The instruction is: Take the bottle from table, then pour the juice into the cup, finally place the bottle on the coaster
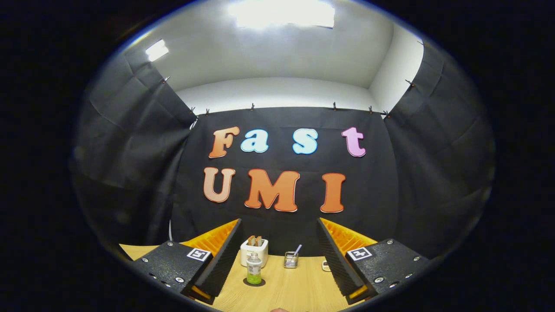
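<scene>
Looking along the gripper from the gripper view, its two fingers stand spread wide with nothing between the tips. The bottle stands upright on the wooden table, ahead of the fingers and nearer the left one. It holds green juice in its lower part, and its base sits on a dark round disc, the coaster, by the look of it.

Taking the bottle as the mark: just behind it, touching or nearly so, is a white toaster with two slices of bread poking up. To its right, a little further back, stands a small clear cup with a straw or spoon leaning in it; I cannot tell whether there is juice in it. Further right again, partly hidden by the right finger, is a small pale object too little seen to name.

How far along? With the bottle on the disc and the fingers empty, this reads as either the very start or the very end; the cup's contents would settle it, and they are not legible.
</scene>
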